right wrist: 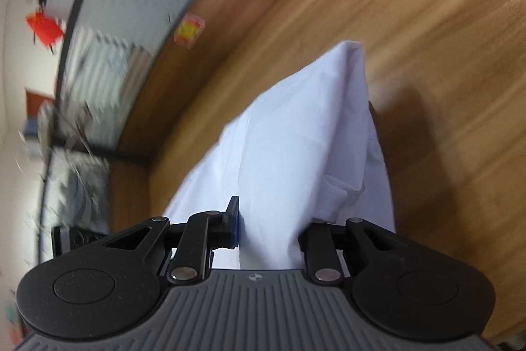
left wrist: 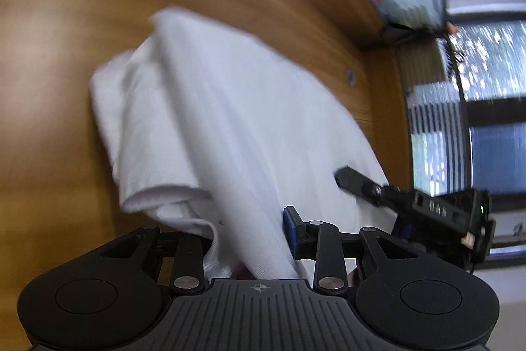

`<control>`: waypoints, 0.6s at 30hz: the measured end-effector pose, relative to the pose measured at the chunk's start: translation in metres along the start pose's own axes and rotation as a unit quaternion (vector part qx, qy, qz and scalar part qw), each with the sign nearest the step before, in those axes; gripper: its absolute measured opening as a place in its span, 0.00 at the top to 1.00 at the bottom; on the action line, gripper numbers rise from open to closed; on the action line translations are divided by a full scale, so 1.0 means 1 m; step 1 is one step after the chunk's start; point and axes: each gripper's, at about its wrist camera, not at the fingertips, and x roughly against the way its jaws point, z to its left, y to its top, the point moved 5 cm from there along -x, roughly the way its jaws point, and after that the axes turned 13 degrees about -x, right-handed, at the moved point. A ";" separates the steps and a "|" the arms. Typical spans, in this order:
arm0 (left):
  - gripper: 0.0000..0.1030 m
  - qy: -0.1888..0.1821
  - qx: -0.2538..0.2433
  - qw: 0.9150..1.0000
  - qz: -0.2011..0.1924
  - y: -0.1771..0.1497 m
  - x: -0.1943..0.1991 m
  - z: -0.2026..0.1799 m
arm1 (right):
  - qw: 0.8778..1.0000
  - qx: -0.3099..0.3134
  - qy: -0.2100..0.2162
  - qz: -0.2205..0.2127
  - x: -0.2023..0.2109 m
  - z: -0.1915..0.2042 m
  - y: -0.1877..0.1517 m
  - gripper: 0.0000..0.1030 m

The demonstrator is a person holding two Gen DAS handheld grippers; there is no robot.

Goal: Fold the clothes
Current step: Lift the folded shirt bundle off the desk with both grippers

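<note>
White garment (left wrist: 230, 127) hangs over wooden table (left wrist: 65, 22), edge beyond

Office-like room: large wooden table (right wrist: 411, 5), frosted striped glass partition (right wrist: 108, 32), window with blinds (left wrist: 434, 134).

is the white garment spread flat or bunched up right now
Bunched up and lifted: the white garment hangs in draped folds from the left gripper and right gripper, above the wooden table.

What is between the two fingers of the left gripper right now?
A bunched fold of the white cotton garment fills the left gripper, running out over the wooden table; the left wrist view shows it.
</note>
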 end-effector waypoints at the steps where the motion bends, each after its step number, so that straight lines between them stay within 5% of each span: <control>1: 0.60 0.006 0.011 1.000 -0.001 -0.007 -0.001 0.007 | 1.000 0.008 -0.006 0.004 -0.005 0.000 -0.010 0.73; 8: 0.49 0.050 0.049 0.998 0.000 -0.027 -0.003 0.044 | 0.997 0.059 -0.038 0.008 -0.017 -0.011 -0.050 0.60; 15: 0.44 0.082 0.032 0.996 0.012 -0.013 -0.022 0.040 | 0.997 0.065 -0.035 -0.016 -0.011 -0.029 -0.043 0.20; 18: 0.43 0.082 0.037 0.996 0.016 -0.010 -0.028 0.041 | 0.997 0.062 -0.027 -0.022 -0.011 -0.039 -0.029 0.14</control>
